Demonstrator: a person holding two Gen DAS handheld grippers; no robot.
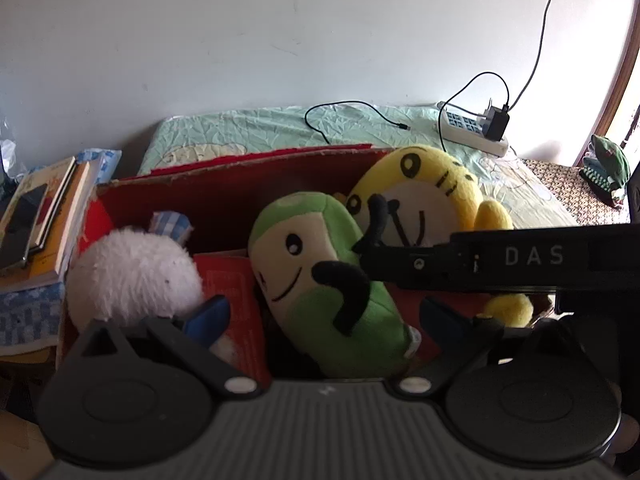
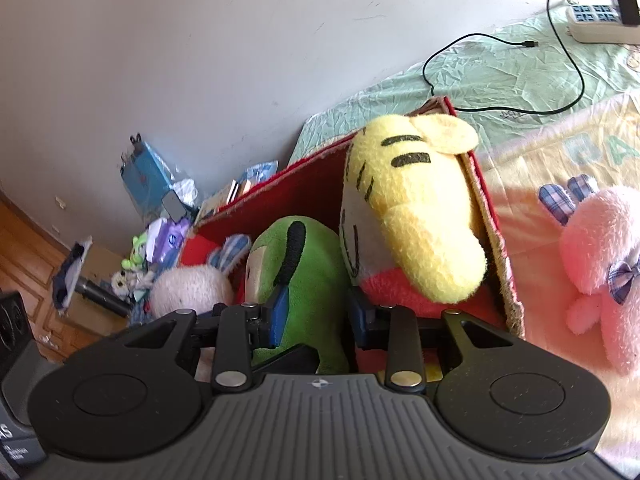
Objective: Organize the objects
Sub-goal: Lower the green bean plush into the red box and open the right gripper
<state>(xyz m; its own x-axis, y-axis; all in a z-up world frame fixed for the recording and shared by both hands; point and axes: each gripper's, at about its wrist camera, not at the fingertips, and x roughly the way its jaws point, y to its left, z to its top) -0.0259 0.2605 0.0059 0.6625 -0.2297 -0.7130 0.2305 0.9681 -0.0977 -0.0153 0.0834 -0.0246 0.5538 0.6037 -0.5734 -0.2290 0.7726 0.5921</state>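
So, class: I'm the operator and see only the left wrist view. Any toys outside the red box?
Observer: Yes. A pink plush lies on the bed, right of the box.
Operator: Does the right claw hold anything?
Observer: Its pads press both sides of the green plush in the box.
Operator: And the floor?
Observer: Clutter is heaped by the wall, left of the box.
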